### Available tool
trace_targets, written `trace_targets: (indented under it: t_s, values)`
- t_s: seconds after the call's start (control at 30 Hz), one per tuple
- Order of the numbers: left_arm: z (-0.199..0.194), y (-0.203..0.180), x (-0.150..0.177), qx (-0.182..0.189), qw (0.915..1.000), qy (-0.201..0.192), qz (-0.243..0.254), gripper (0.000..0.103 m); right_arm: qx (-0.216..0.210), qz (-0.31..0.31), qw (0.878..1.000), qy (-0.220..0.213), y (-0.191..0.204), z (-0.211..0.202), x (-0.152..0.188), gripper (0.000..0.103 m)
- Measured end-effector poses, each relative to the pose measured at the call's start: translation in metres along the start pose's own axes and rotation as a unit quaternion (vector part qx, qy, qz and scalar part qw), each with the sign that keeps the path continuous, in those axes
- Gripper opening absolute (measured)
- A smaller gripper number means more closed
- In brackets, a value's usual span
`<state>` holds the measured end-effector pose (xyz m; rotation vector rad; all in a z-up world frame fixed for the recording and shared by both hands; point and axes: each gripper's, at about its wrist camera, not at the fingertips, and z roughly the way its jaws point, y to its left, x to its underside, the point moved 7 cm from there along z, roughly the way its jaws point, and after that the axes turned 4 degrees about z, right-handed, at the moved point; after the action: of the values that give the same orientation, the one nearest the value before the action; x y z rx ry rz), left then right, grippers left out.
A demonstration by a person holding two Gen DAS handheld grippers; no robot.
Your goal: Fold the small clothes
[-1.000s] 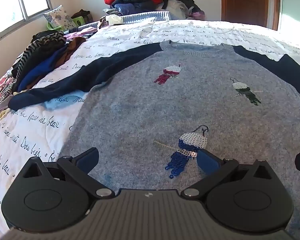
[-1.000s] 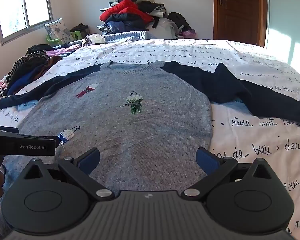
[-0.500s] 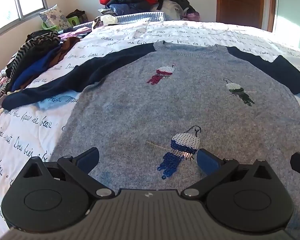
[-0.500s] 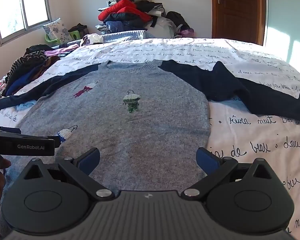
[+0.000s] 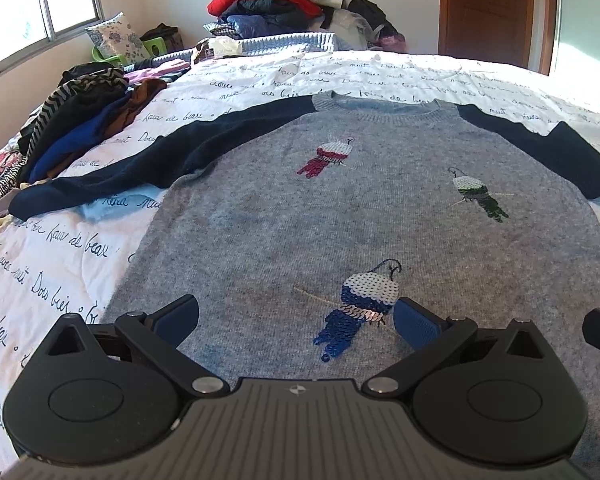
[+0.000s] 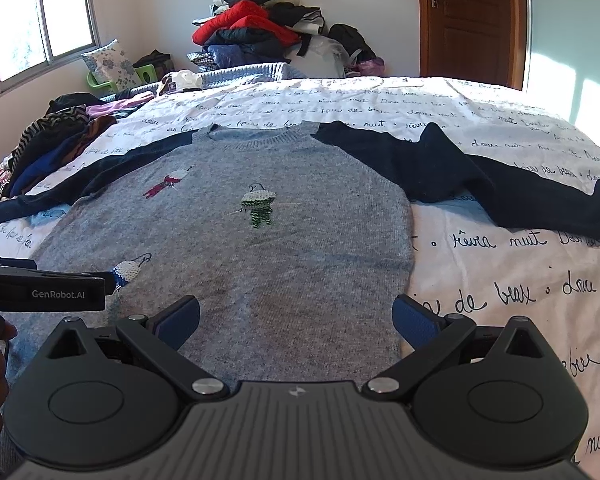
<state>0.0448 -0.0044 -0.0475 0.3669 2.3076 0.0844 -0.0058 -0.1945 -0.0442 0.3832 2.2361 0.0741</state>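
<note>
Bed sheet [image 6: 500, 272] script-printed; grey sweater [image 5: 300, 220] flat, sleeves spread. Left gripper [image 5: 296, 318], right gripper [image 6: 296, 318] both wide, empty, over hem.

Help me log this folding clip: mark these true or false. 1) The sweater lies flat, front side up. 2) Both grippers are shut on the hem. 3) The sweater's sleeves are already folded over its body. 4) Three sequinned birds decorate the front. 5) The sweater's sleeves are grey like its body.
1) True: the sweater lies spread flat on the bedspread, front up.
2) False: the left gripper and right gripper both have their fingers wide apart, holding nothing.
3) False: both sleeves lie stretched out to the sides.
4) True: a red bird, a green bird and a blue bird.
5) False: the sleeves are dark navy.
</note>
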Motion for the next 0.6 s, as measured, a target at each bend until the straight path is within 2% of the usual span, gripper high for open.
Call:
trace_targets:
  t_s: [0.07, 0.17, 0.37, 0.6]
  values:
    - [-0.0019, -0.0007, -0.0002, 0.005, 1.0, -0.006, -0.004, 0.103, 0.0, 0.001, 1.0, 0.001, -0.0008, 0.0005, 0.0008, 0.103]
    - [-0.0005, 0.0002, -0.0011, -0.004, 1.0, 0.002, -0.006, 0.103, 0.001, 0.002, 1.0, 0.002, -0.002, 0.001, 0.0017, 0.103]
    - [0.0019, 0.0028, -0.0004, 0.012, 0.9995, 0.016, -0.024, 0.103, 0.002, 0.006, 1.0, 0.002, -0.0049, 0.0011, 0.0019, 0.103]
    - [0.0019, 0.0019, 0.0001, 0.008, 0.9996, 0.017, -0.022, 0.103, 0.005, 0.009, 1.0, 0.002, -0.0087, 0.0019, 0.0022, 0.103]
